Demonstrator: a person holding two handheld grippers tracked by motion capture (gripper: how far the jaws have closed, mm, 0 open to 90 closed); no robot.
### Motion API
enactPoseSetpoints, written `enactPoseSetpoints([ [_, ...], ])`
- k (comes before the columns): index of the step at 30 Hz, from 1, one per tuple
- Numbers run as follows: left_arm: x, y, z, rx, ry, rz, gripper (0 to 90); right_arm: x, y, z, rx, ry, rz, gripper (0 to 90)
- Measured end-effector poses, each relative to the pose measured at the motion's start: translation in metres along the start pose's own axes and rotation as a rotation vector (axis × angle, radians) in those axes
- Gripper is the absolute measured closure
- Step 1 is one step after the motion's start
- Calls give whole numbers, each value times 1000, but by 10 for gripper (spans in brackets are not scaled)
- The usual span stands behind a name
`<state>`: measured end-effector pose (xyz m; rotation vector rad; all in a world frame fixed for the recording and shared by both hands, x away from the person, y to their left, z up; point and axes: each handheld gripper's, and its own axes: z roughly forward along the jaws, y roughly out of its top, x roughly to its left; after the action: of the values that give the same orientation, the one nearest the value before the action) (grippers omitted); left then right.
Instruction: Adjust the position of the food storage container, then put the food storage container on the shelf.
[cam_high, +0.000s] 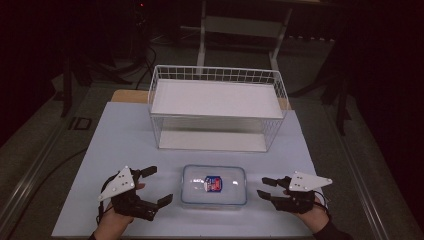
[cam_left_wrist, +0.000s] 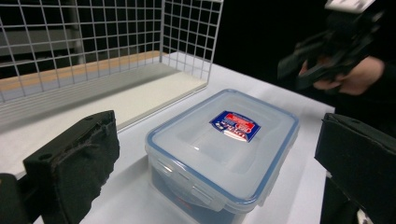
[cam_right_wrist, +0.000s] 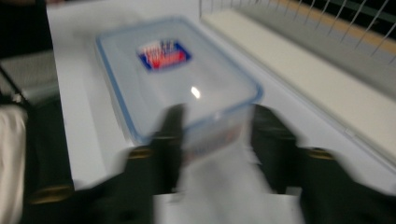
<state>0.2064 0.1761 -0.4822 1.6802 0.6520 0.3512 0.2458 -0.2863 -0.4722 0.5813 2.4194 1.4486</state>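
Note:
A clear plastic food box (cam_high: 214, 186) with a blue-rimmed lid and a red and blue sticker lies at the front middle of the white table (cam_high: 120, 135). My left gripper (cam_high: 159, 186) is just to its left, jaws wide open and pointing at it. In the left gripper view the box (cam_left_wrist: 224, 140) lies between and beyond the two black jaws, untouched. My right gripper (cam_high: 262, 187) hovers just right of the box, open, with nothing in it. The right gripper view is blurred; the box (cam_right_wrist: 173, 70) sits just beyond the parted jaws.
A white wire basket (cam_high: 217, 107) with a white board in it stands behind the box, across the middle of the table. It also shows as a wire basket (cam_left_wrist: 93, 42) in the left gripper view. Dark floor and furniture legs surround the table.

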Motion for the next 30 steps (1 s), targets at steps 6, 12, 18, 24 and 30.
enactPoseSetpoints([
  [6,-1,13,8,38,-23,-35,0,8,16,-14,-114,-7,54,112],
  [12,0,26,16,66,-16,-76,0,18,28,-23,-171,-141,-1,108],
  [18,5,33,26,114,-32,-128,0,23,37,-33,-229,-243,20,146],
  [24,8,37,38,192,-29,-152,0,16,39,-32,-187,-187,105,160],
  [30,17,29,54,273,-81,-315,0,16,32,-23,-148,-162,173,129],
])
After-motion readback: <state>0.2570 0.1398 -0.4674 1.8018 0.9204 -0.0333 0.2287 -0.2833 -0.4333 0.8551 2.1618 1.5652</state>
